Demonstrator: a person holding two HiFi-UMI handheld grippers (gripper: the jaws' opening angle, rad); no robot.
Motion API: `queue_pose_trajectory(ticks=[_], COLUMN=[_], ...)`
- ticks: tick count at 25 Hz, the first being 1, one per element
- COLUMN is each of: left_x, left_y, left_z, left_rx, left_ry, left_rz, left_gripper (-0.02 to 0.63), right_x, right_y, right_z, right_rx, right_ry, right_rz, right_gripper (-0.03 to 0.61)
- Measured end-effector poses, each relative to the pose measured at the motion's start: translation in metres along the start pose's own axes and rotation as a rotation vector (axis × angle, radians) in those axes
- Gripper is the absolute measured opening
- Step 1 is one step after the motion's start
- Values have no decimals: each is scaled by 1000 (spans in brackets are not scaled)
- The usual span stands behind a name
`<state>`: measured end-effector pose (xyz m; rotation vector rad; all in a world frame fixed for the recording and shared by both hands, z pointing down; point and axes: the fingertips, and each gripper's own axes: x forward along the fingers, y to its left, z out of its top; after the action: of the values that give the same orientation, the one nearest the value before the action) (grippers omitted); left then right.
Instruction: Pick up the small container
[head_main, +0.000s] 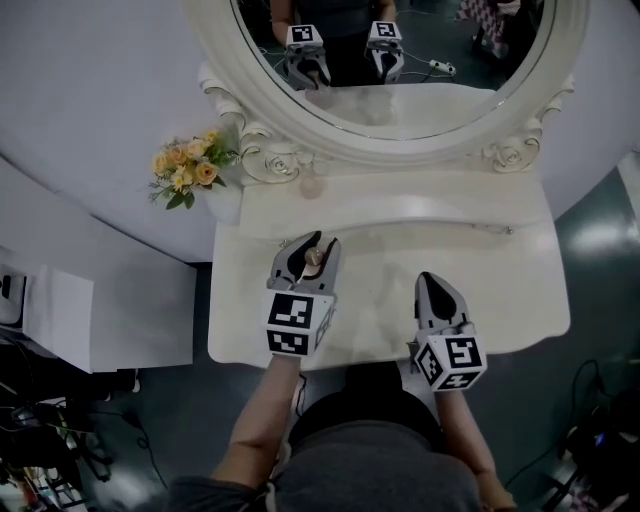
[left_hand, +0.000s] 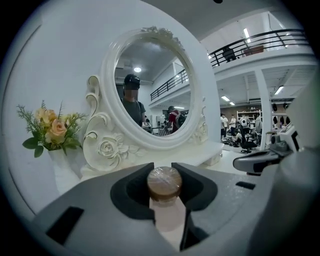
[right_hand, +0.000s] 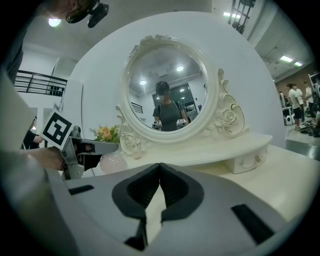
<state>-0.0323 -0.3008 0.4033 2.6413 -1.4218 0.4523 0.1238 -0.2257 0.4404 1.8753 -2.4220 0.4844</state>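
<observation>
The small container (left_hand: 164, 184) is a pale bottle with a round brown cap. It sits upright between the jaws of my left gripper (left_hand: 162, 169), and both dark pads press on it just under the cap. From the head view the left gripper (head_main: 311, 250) holds the container (head_main: 314, 257) over the left part of the white vanity tabletop (head_main: 520, 300). Whether its base touches the top is hidden. My right gripper (head_main: 431, 280) rests to the right near the front edge. It is shut with nothing between its jaws (right_hand: 160, 166).
An oval mirror (head_main: 400, 60) in a carved white frame stands at the back on a raised shelf (head_main: 420, 195). A bunch of yellow flowers (head_main: 187, 168) sits at the shelf's left end. A pale pink round bottle (head_main: 312, 185) stands on the shelf.
</observation>
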Motion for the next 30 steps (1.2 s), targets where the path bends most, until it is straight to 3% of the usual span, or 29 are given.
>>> queue_pose_trajectory(ticks=[12, 30], left_x=[-1, -12], left_y=[-24, -43], left_z=[52, 93], left_rx=[22, 68], left_ry=[-74, -144], left_rz=[-67, -106], left_gripper=[109, 107], right_x=[-3, -5], right_y=[-15, -20], right_z=[4, 13], right_rx=[-15, -51], right_ry=[-6, -26], right_rz=[-19, -20], right_gripper=[3, 3])
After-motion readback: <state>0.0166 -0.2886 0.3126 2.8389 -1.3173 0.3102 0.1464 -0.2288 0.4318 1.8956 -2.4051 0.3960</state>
